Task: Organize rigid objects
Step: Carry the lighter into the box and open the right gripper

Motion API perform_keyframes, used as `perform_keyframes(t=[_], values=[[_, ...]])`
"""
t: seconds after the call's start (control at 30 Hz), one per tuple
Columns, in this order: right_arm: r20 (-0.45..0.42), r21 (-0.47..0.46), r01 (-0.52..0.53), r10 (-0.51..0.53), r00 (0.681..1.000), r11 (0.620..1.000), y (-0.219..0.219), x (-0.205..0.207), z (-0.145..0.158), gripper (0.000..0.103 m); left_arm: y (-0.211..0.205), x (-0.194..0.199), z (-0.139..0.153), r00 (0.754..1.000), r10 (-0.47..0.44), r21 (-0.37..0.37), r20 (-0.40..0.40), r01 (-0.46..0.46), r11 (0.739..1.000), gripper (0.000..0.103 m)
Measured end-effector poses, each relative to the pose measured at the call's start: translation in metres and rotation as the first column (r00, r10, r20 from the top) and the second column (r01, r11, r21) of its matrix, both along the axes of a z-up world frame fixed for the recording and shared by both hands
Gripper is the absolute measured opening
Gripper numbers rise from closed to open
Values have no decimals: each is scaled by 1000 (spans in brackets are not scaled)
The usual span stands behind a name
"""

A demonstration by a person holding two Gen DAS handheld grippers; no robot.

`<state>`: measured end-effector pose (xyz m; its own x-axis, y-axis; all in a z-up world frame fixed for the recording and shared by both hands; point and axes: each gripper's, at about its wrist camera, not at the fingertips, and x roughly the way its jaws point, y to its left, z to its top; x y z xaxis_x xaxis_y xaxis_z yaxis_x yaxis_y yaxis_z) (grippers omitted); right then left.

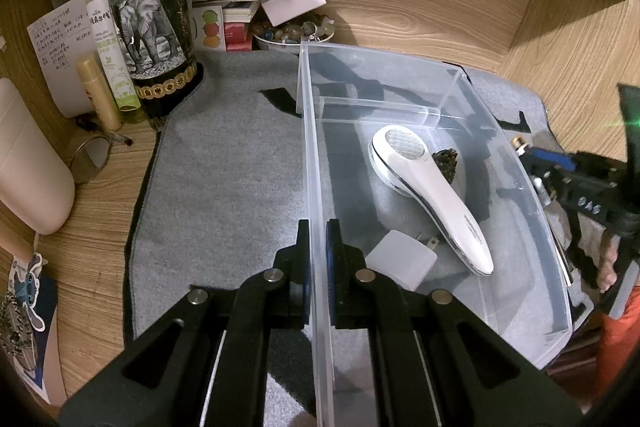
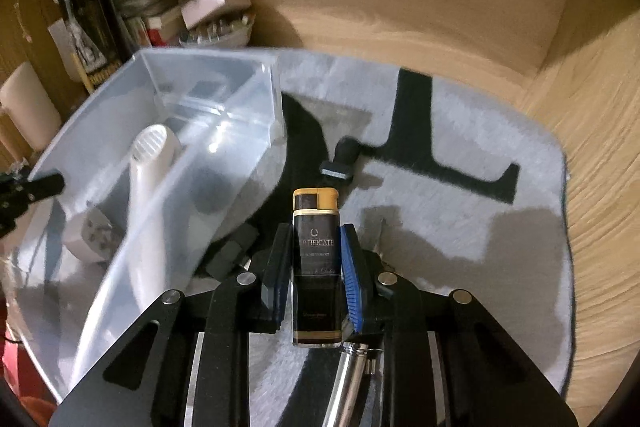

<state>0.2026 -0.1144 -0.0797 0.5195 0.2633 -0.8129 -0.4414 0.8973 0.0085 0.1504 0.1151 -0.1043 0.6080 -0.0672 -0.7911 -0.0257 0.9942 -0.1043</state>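
Right gripper [image 2: 314, 255] clamped mid-body on slim dark glossy gold-capped lighter [image 2: 316, 259], light, rigid, probably slippery; left gripper [image 1: 319, 259] pinching clear plastic bin's [image 1: 460, 83] wall at 9 o'clock.

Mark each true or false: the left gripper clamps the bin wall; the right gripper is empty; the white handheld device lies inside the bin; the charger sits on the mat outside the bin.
1. The left gripper clamps the clear bin wall. True.
2. The right gripper is empty. False: it holds a lighter.
3. The white handheld device lies inside the bin. True.
4. The white charger sits on the grey mat outside the bin. False: it is in the bin.
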Motion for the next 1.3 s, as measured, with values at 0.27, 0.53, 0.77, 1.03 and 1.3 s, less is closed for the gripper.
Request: perform_keyframes(t=[0.27,0.53,0.77,1.03,1.3], values=[[91,53,-16,11,996,998,5,-7,37,22,1,1,-1,1000,1,-3,-1,-1,1000,5],[166,88,-64,49,985,994,24,-13,62,22,0,0,-1,1000,1,-2,0,-1,1000,5],[192,100,-138,117,974,985,49,-24,71,22,1,1,-1,1000,1,-3,-1,-1,1000,5],[154,86,-219,204,967,972,82,-31,58,22,1,1,-1,1000,1,-3,-1,-1,1000,5],[80,35,-262,258,963,964,107,-30,32,22,3,3,-2,1000,1,-6,0,-1,1000,5]])
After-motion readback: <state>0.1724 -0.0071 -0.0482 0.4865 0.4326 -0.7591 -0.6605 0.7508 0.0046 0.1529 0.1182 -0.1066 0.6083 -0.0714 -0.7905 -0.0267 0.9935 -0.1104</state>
